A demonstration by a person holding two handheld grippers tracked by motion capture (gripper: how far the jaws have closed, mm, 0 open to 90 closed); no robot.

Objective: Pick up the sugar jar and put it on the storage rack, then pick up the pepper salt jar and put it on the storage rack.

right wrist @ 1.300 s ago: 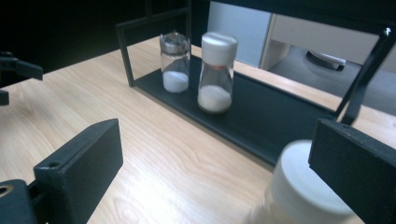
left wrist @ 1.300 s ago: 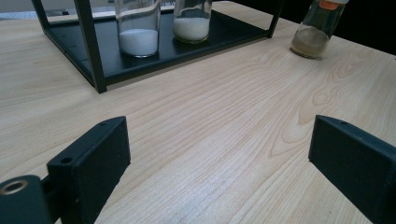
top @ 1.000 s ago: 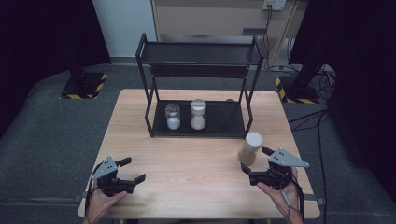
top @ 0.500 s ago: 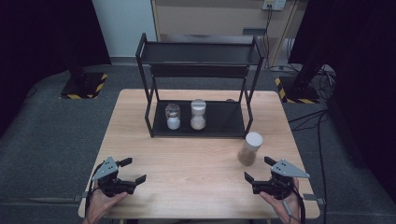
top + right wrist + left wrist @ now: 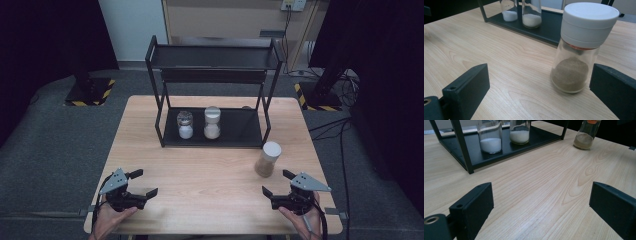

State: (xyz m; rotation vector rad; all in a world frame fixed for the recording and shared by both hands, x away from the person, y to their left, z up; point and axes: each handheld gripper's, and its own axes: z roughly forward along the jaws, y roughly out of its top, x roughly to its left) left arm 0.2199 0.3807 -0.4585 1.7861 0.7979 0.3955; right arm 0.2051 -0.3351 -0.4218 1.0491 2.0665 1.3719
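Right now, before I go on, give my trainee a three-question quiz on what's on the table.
1. True or false: the jar with brown powder stands on the rack's lower shelf.
2. How many jars stand on that lower shelf?
A) one B) two C) three
3. Which gripper is nearer the jar with brown powder, and how do its jaws stand?

Key
1. False: it stands upright on the bare table, outside the rack, near its right front leg.
2. B: two jars with white contents, side by side.
3. The right gripper; its jaws are open, holding nothing, with the jar just ahead of them. The left gripper is open too.
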